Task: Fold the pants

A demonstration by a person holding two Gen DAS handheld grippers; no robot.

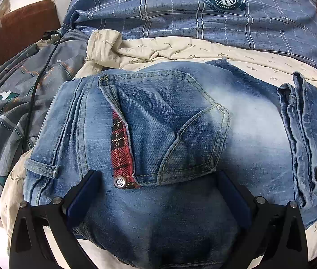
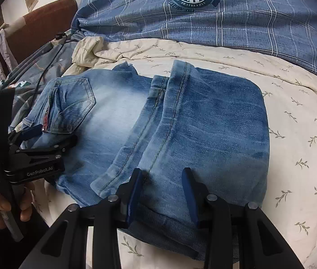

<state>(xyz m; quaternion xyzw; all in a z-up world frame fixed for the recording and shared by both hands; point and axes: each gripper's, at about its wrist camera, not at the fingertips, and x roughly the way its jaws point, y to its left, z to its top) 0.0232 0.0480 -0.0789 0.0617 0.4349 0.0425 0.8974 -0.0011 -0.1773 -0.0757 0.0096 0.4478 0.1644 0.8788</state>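
I keep both the left gripper [image 1: 158, 192] and right gripper [image 2: 164, 192] released over the jeans [image 2: 203, 123], aiming to pinch their lower-frame edge evenly.

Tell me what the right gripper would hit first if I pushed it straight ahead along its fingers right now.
Most likely the folded jeans themselves: the right gripper points down at the doubled leg layer, jaws part open over the denim near its front edge. Depth is unclear, but nothing else lies in that line; the cream bedsheet sits underneath.
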